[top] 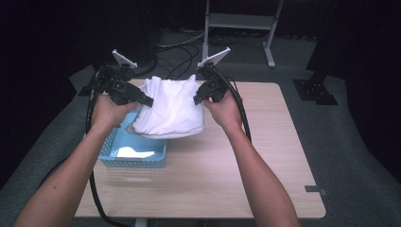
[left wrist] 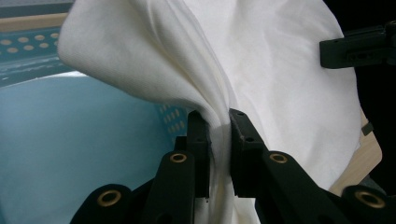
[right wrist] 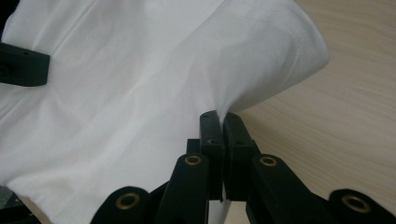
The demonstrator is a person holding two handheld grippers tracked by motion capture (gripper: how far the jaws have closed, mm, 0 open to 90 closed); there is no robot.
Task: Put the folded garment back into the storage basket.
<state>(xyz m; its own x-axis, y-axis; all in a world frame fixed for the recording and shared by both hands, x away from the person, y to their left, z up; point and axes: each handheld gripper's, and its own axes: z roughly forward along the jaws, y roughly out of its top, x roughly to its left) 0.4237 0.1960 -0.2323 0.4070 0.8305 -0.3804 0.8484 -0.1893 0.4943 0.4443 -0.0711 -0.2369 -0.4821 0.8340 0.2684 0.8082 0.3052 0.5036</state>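
A white cloth [top: 171, 108] hangs slack between my two grippers above the wooden table [top: 265, 156]. My left gripper [top: 147, 101] is shut on the cloth's left edge; in the left gripper view the fabric [left wrist: 261, 79] is pinched between the black jaws [left wrist: 218, 120]. My right gripper [top: 197, 98] is shut on the cloth's right edge, and the right gripper view has a fold of the cloth [right wrist: 140, 84] clamped at the jaw tips [right wrist: 220, 117]. The cloth's lower left part hangs over the light blue basket [top: 135, 158].
The perforated blue basket [left wrist: 70, 154] sits at the table's left side with something white [top: 135, 153] lying in it. Black cables [top: 97, 194] trail from both grippers. A metal stand [top: 241, 21] is on the floor beyond the table.
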